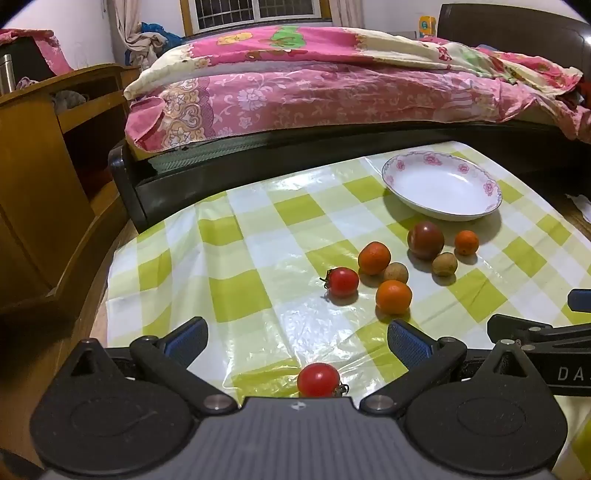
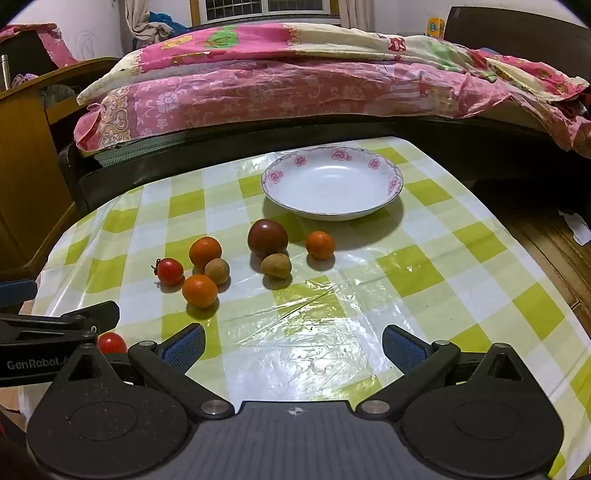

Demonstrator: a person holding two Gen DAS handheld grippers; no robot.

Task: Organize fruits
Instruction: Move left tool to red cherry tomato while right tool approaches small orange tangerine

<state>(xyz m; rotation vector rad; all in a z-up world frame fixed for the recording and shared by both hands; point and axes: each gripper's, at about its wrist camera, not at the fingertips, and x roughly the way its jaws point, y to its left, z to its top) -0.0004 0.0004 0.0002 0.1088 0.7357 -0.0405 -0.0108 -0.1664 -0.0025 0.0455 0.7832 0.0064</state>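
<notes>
A: Tools?
B: Left tool and right tool both spread apart, gripping nothing.
A: Fruit?
B: Cherry tomato bottom centre; oranges mid-frame on the worktop, plate above.

A bed with a dark frame stood behind the table, covered by a pink floral quilt. A barred window sat above it in a pale wall, with a bunched curtain beside it. A wooden cabinet stood at left, on a wood floor. A green-and-white checked cloth shone under the light.
</notes>
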